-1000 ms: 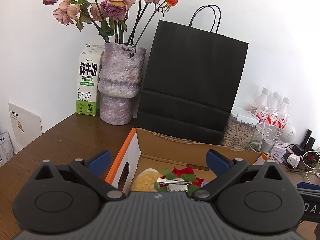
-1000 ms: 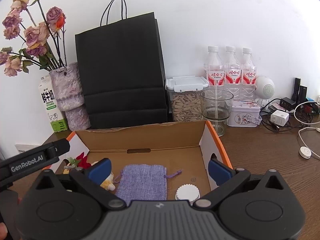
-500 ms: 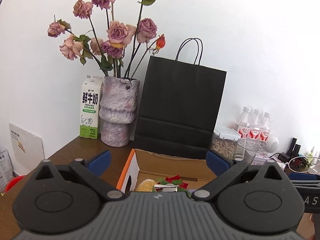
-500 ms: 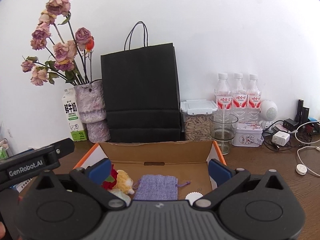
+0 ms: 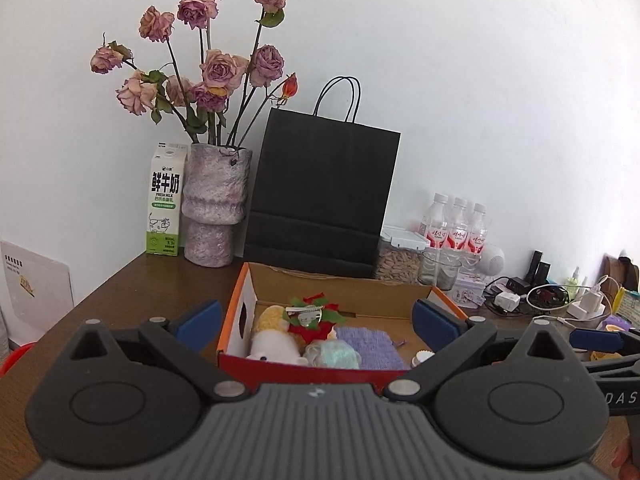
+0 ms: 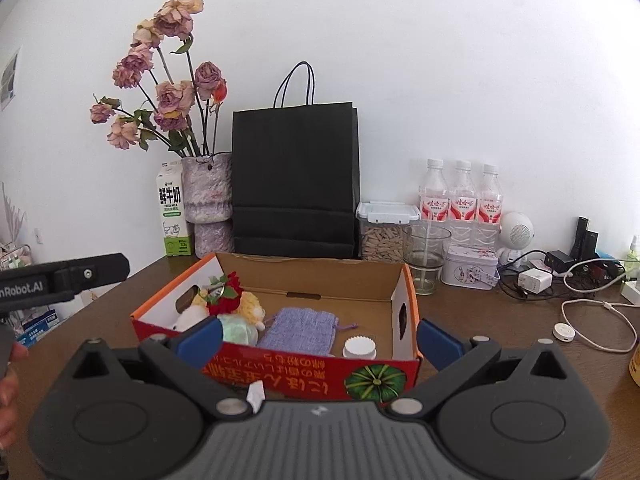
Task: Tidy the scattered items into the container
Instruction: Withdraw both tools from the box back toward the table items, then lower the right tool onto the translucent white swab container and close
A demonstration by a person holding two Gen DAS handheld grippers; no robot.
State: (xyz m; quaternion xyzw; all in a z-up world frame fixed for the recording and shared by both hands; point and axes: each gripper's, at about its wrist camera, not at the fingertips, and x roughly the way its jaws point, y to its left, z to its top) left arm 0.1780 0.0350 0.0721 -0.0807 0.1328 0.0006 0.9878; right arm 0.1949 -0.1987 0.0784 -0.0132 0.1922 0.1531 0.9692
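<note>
Brown wooden surface against white wall, open cardboard box holding plush toys, purple pouch, white cap, left tool and right tool both spread wide, empty, before the box.

Bright, even daylight, soft shadows, sharp focus; fisheye bending and dark vignetted corners.

An open orange-edged cardboard box sat centre frame, holding a lilac woven pouch, plush toys and a white ridged cap.
</note>
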